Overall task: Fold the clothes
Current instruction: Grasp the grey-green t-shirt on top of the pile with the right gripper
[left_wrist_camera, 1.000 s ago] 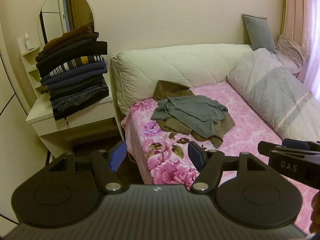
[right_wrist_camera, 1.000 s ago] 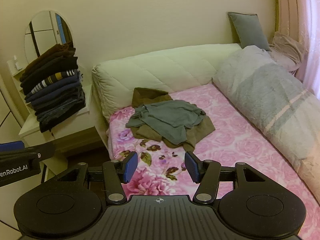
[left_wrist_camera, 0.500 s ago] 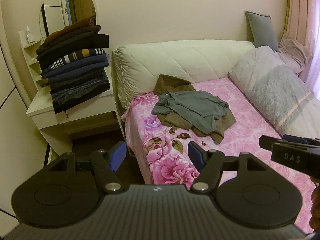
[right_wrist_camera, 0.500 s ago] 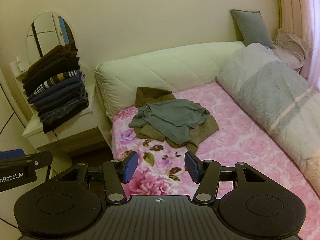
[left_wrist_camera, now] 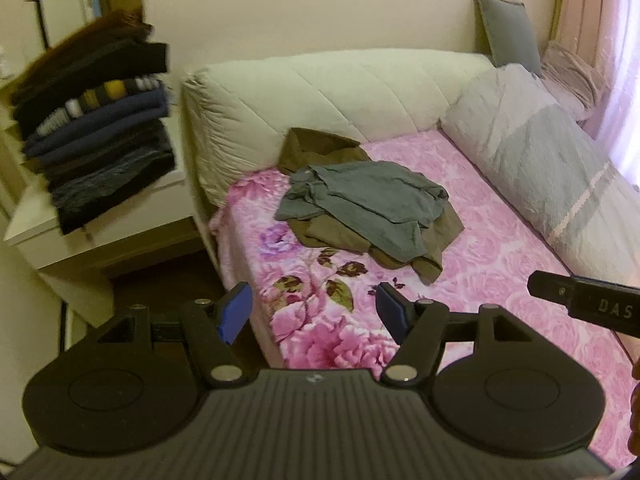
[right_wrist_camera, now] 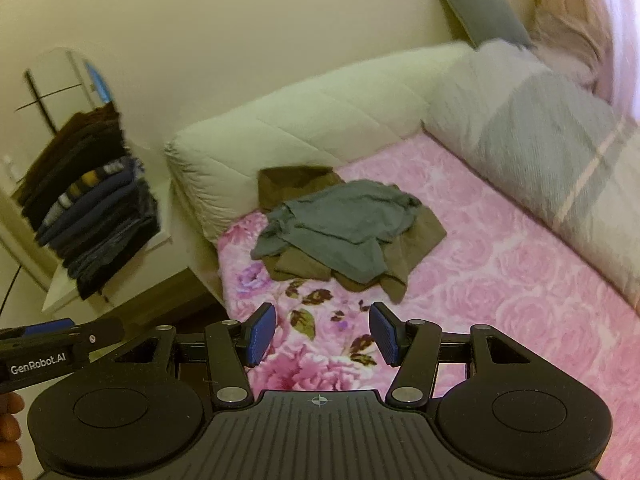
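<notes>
While nothing is held, left gripper (left_wrist_camera: 313, 312) and right gripper (right_wrist_camera: 322, 334) wide apart; next, reach gray shirt (right_wrist_camera: 340, 226) near bed (right_wrist_camera: 500, 280) corner.

On the bed (left_wrist_camera: 500, 240), at the frame centre, a grey shirt (left_wrist_camera: 372, 196) lies on an olive garment (left_wrist_camera: 320, 148); a rolled duvet (left_wrist_camera: 540, 152) lies at right.

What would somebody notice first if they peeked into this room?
Probably the bright pink flowery bedspread, with a crumpled gray shirt lying on a brown garment near the cream headboard. Next, the tall stack of folded dark clothes on the white table beside the bed.
</notes>
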{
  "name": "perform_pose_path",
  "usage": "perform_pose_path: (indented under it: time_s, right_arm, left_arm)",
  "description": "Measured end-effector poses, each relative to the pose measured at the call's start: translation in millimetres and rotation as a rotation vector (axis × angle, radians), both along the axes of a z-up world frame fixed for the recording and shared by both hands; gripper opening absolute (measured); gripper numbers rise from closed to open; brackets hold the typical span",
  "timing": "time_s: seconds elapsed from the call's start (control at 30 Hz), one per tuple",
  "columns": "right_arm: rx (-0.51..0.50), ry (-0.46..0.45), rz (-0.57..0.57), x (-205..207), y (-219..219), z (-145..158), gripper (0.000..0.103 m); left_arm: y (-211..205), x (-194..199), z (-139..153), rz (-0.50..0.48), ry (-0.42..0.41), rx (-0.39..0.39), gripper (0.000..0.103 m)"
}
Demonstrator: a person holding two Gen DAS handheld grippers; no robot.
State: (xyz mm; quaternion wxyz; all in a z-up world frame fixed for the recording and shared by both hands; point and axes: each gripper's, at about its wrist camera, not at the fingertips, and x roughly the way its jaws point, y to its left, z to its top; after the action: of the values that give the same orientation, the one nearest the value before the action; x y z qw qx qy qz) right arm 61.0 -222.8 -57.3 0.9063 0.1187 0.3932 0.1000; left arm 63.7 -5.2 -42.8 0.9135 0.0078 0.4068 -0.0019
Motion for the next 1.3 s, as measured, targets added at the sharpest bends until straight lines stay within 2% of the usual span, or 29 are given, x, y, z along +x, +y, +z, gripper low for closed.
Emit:
perform_pose_path:
  time_s: [0.17,0.43,0.57,0.83,0.9,1.03,1.2,1.3]
  right_arm:
    - [-0.014,0.066,-0.042,49,2,-24,0.056]
    - [-0.041,0.179,-0.110,136,16,-68,0.056]
    - [-0.014,0.226,-0.134,184,22,-91,0.055]
    - [-0.086,0.251,-0.097,266,38,-137,0.055]
    - [-0.011,0.280,-0.113,283,35,-152,0.055]
    - [0.232,0.353,-0.207,313,18,-191,0.055]
    - [0.562,0.411,-0.447,336,-15,-244,0.055]
    - [0.684,0.427,-0.599,345,-33,-272,0.055]
  left_arm:
    - [10,70,-32,-0.048,0.081,-0.021,0.065]
    - [35,174,-69,-0.093,0.185,-0.003,0.065]
    - [45,222,-89,-0.102,0.228,-0.011,0.065]
    - [53,306,-134,-0.111,0.302,-0.012,0.065]
    - [53,326,-146,-0.109,0.317,-0.012,0.065]
    - [52,365,-170,-0.106,0.341,-0.010,0.065]
    - [52,398,-194,-0.103,0.358,-0.001,0.065]
    - [55,411,-208,-0.096,0.371,-0.004,0.065]
